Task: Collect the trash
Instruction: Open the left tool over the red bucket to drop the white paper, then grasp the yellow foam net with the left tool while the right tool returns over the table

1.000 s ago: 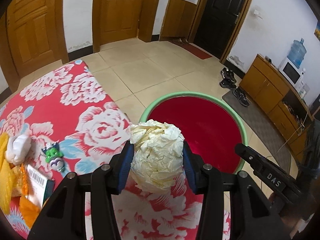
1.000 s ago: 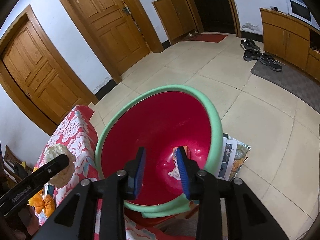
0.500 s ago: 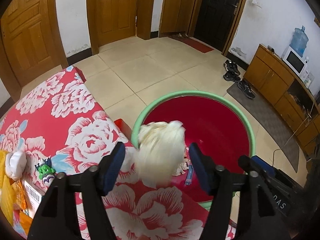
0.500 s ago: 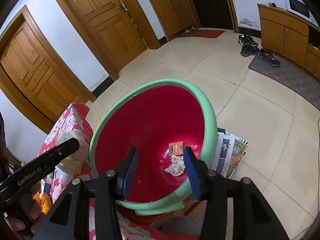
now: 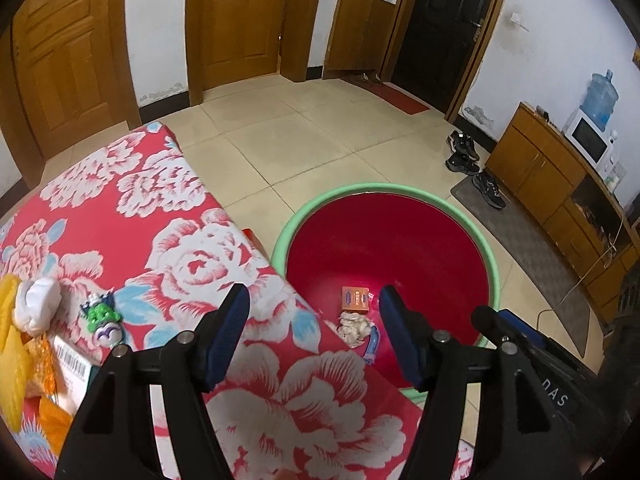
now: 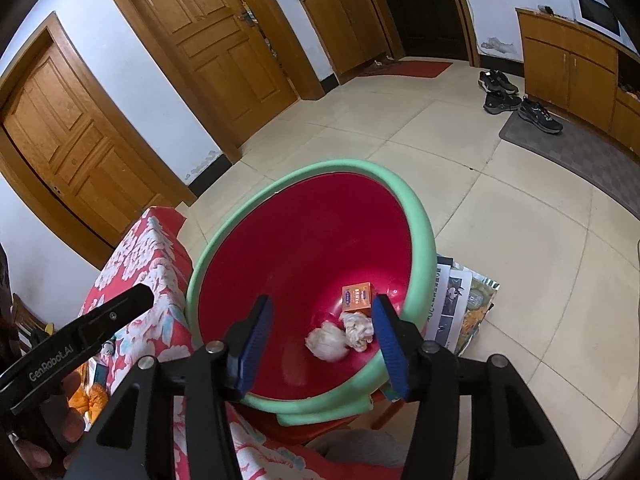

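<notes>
A red basin with a green rim (image 5: 316,208) (image 6: 424,236) stands beside the table. Inside it lie an orange box (image 6: 357,297) (image 5: 354,299), a crumpled tissue (image 6: 358,330) (image 5: 354,328) and a white paper ball (image 6: 326,344). My left gripper (image 5: 314,332) is open and empty above the table edge, next to the basin. My right gripper (image 6: 320,346) is open and empty above the basin's near side. More trash lies on the floral tablecloth (image 5: 120,216): a white wad (image 5: 38,306), a small green toy wrapper (image 5: 102,318), yellow and orange wrappers (image 5: 16,364) and a barcoded box (image 5: 72,372).
Printed papers (image 6: 460,304) lie on the floor by the basin. Shoes (image 5: 472,168) and a grey mat (image 5: 532,256) are near a wooden cabinet (image 5: 560,184). Wooden doors (image 5: 240,20) line the far wall.
My left gripper opened and let go of the white paper ball, which dropped into the basin. My right gripper opened wider over the basin.
</notes>
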A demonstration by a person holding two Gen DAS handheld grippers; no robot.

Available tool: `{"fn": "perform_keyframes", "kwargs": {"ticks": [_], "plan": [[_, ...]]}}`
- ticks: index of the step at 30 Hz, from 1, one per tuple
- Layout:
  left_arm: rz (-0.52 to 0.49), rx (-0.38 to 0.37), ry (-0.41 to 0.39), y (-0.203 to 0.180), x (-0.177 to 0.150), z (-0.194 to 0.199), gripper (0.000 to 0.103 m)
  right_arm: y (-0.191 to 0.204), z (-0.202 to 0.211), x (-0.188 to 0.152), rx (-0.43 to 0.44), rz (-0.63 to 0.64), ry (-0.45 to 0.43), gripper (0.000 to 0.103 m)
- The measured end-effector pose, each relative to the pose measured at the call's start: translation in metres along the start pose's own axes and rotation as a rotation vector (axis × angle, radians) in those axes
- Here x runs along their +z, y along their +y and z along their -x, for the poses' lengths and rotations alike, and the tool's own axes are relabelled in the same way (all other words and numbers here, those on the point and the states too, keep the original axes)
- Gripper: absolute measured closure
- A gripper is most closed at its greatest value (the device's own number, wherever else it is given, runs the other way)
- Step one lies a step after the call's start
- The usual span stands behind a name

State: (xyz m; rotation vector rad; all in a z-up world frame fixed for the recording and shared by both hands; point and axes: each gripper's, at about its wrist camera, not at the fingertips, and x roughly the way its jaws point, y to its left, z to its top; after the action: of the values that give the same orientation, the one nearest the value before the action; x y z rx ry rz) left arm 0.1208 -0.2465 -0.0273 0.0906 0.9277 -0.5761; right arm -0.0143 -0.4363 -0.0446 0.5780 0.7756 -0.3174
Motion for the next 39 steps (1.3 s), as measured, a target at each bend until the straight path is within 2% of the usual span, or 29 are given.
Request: {"fn": "perform_keyframes", "kwargs": {"ticks": [8, 22, 34, 39], "plan": [[0.049, 0.031, -0.026, 0.021, -0.007, 0.025, 0.036, 0.012, 0.008, -0.003, 0.031, 0.015, -0.009, 0.041], [0.135, 0.103, -0.078, 0.069, -0.030, 0.069, 0.036, 0.042, 0.021, -0.017, 0.075, 0.071, 0.003, 0.039], [0.222, 0.205, -0.129, 0.125, -0.044, 0.105, 0.036, 0.067, 0.028, -0.030, 0.111, 0.121, 0.018, 0.036], [0.257, 0.263, -0.125, 0.153, -0.051, 0.111, 0.036, 0.074, 0.028, -0.035, 0.119, 0.137, 0.026, 0.035]]}}
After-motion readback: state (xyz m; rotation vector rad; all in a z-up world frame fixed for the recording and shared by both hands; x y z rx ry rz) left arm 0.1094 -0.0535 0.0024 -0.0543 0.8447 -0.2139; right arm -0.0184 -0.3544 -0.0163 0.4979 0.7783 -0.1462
